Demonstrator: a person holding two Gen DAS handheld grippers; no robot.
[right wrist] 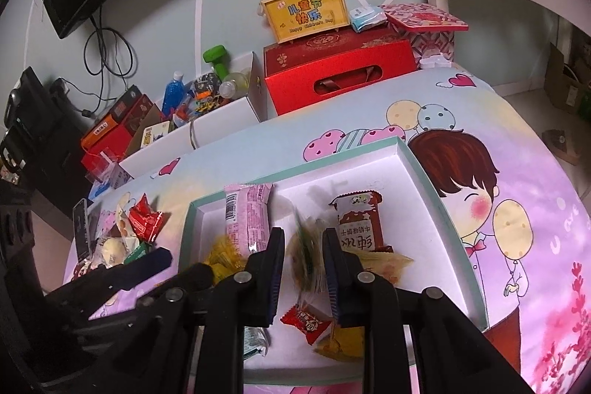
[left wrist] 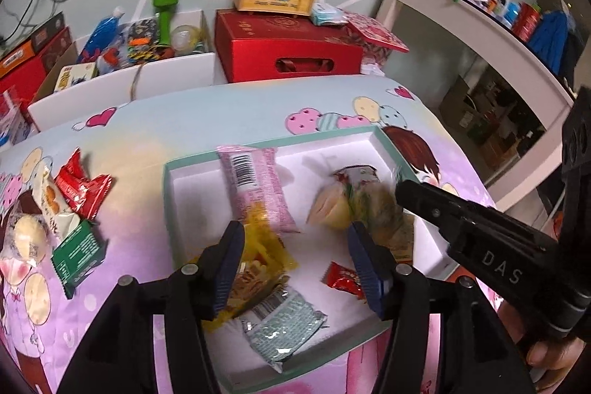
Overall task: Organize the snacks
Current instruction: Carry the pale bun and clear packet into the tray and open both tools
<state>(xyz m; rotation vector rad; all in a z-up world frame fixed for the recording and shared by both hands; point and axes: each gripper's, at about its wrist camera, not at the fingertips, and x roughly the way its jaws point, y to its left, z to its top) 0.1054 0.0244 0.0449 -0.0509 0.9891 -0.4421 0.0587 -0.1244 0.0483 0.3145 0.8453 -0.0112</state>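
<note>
Over the shallow box [right wrist: 424,180], right gripper [right wrist: 303,248] pinches a crinkly packet [right wrist: 304,253].

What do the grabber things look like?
Both are matte black plastic. The left gripper has dark blue ribbed pads on its jaws and round silver pins at the joints. The right gripper looks the same; the left camera shows pale letters "DAS" on its side.
</note>
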